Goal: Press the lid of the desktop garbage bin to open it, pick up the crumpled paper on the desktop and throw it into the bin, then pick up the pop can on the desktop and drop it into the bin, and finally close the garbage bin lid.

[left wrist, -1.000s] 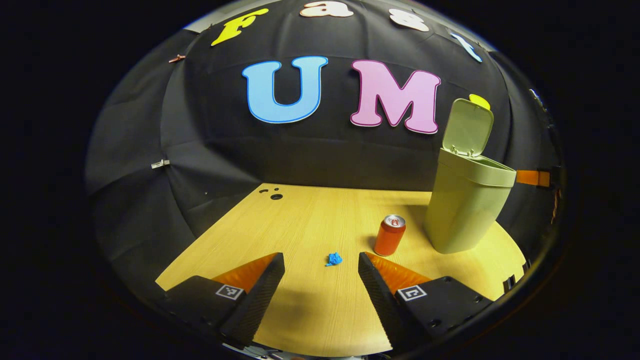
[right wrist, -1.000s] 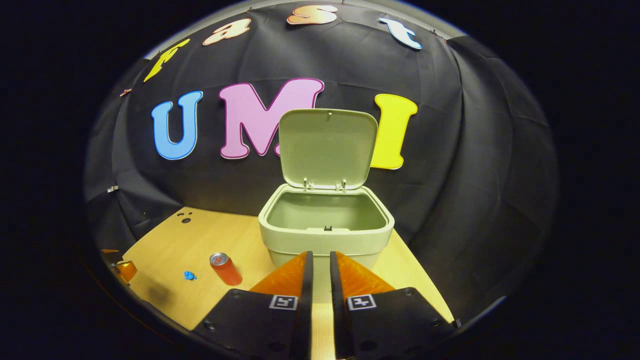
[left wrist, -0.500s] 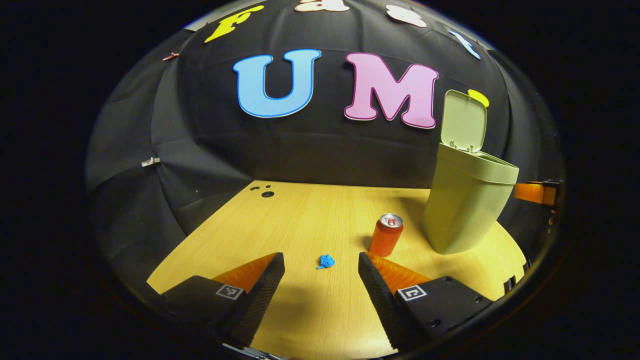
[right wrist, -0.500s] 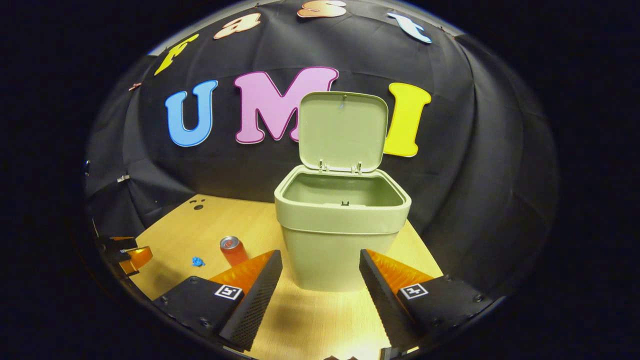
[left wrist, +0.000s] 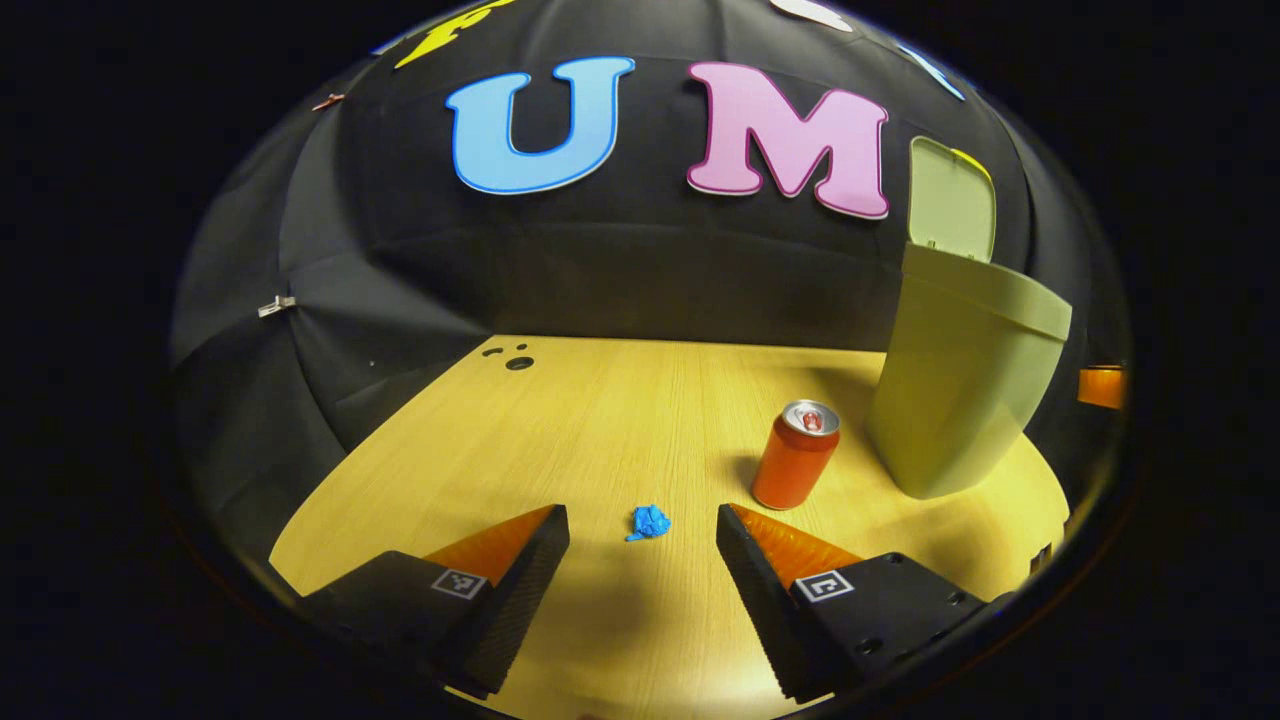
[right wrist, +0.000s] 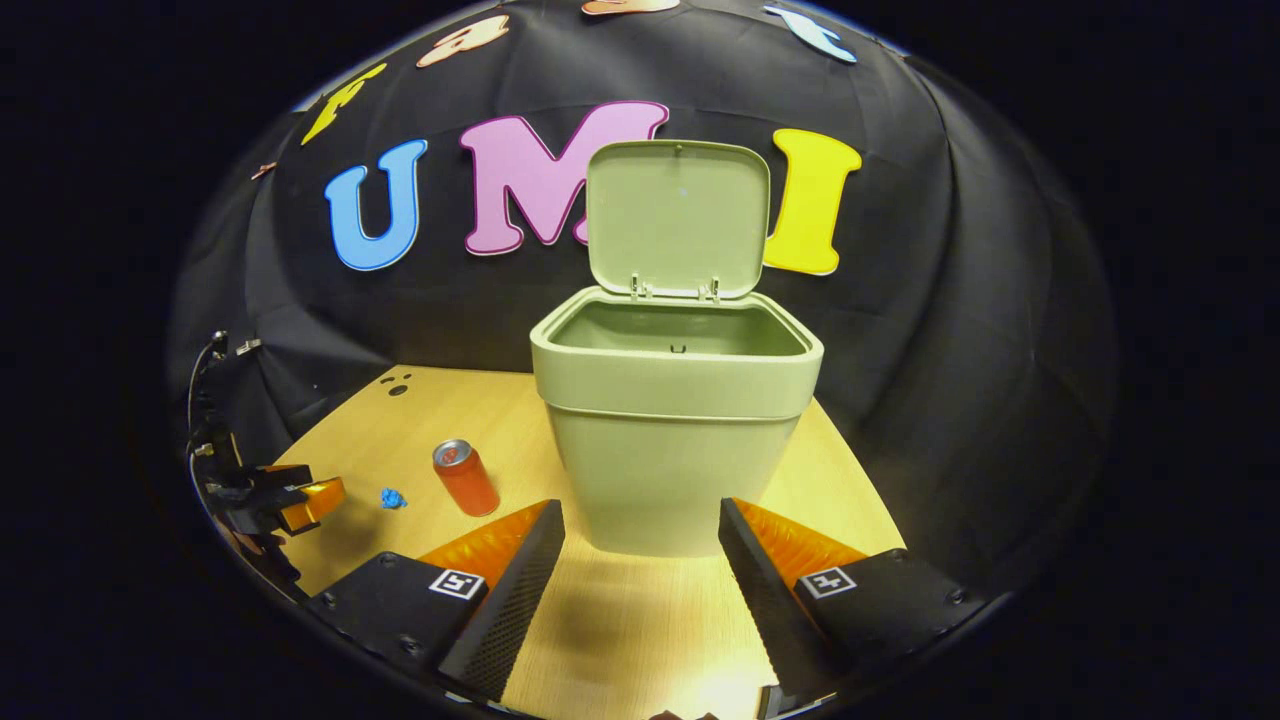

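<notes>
A small crumpled blue paper (left wrist: 649,522) lies on the wooden desk just ahead of my left gripper (left wrist: 642,548), whose fingers stand open on either side of it without touching. To its right stands the orange pop can (left wrist: 795,455), upright. The pale green bin (left wrist: 965,385) is farther right with its lid (left wrist: 952,200) raised. In the right gripper view the bin (right wrist: 672,440) stands straight ahead with its lid (right wrist: 678,220) up and the inside bare; my right gripper (right wrist: 640,540) is open in front of it. The can (right wrist: 465,478), the paper (right wrist: 392,497) and the left gripper (right wrist: 285,497) sit at the left.
The wooden desk (left wrist: 600,420) ends at the black cloth wall behind and to the left. Small dark holes (left wrist: 517,361) mark its far left corner. Open desk surface lies between the paper and the wall.
My left gripper came down and closer to the blue paper, which now lies between the fingertips. My right gripper went from shut to open and drew back and down from the bin.
</notes>
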`<control>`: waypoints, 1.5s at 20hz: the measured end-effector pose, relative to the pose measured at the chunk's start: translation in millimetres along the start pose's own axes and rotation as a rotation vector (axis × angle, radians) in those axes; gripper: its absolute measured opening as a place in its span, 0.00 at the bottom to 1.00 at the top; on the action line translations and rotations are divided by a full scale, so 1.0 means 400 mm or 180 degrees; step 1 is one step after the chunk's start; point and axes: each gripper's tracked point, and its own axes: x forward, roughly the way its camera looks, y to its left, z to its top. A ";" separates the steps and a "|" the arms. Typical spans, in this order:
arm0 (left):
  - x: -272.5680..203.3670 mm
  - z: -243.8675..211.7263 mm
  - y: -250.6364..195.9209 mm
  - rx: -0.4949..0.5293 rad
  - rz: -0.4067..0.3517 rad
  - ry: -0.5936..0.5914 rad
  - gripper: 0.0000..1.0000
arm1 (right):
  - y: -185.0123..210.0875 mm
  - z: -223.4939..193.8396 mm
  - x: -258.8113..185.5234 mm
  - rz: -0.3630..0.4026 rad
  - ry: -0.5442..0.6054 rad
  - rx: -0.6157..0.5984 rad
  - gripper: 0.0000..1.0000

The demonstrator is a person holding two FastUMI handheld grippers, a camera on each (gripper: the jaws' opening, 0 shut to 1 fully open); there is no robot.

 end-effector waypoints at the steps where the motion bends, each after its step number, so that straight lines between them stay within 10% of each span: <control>1: 0.023 -0.012 -0.006 0.0025 0.0005 0.0047 0.96 | 0.006 -0.012 0.005 0.0028 0.0035 0.0017 0.98; 19: 0.275 -0.164 -0.011 -0.0051 0.0281 0.0636 0.96 | 0.047 -0.206 0.060 0.0461 0.0640 0.0112 0.99; 26: 0.300 -0.164 -0.006 -0.0098 0.0171 0.0578 0.80 | 0.064 -0.203 0.049 0.0345 0.0659 0.0182 0.99; 30: 0.304 -0.164 0.017 -0.0060 0.0124 0.0572 0.54 | 0.090 -0.180 0.031 0.0242 0.0582 0.0178 0.99</control>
